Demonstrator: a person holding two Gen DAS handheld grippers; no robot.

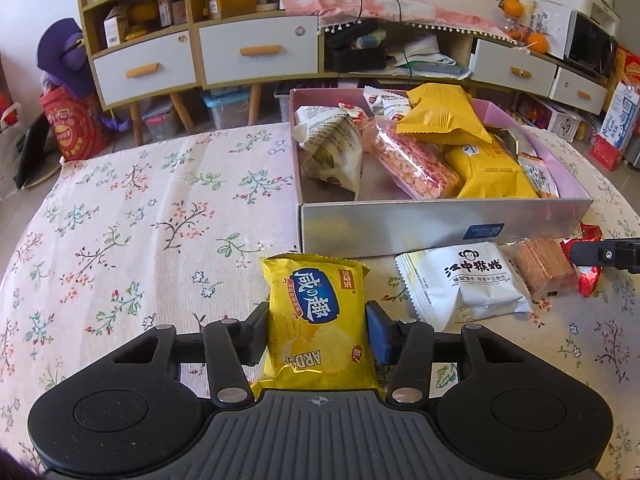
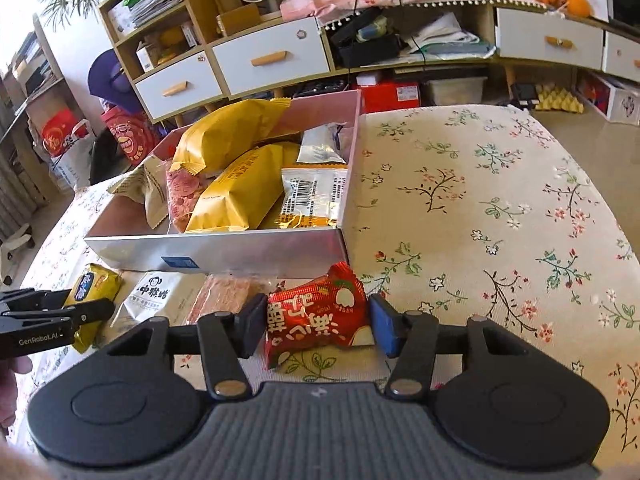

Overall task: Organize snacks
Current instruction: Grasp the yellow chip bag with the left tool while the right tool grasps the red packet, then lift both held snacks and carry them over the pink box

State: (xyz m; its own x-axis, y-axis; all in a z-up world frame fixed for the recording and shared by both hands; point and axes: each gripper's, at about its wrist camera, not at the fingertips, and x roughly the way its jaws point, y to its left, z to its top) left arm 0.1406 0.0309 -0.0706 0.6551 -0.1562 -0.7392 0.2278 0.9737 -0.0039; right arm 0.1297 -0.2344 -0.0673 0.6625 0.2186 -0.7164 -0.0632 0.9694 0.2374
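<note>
Glossy yellow foil marks the chip packet in the left wrist view, a puffy pillow-shaped pouch lying on the tablecloth with the left gripper closed against its two long sides, pads touching the crinkled film. Just right of it lies a white matte packet with a saw-tooth edge, then a clear-wrapped block of tan wafers, both near the front wall of a shallow silver-sided box with a pink inside. That box is heaped with snacks: fat yellow bags, a pink puffed-rice bar in clear film, pale paper-look pouches. Cloth covering the table is a ribbed cream weave printed with small flowering twigs. Beyond stand wooden shelves with white drawers, a small fan and oranges. From the right wrist view, the right gripper pinches a shiny red packet, wrinkled and slightly tilted, on the cloth just in front of the box's near right corner. Far left in this view the other gripper's black fingers straddle the yellow packet. Bare floral cloth spreads away to the right.
</note>
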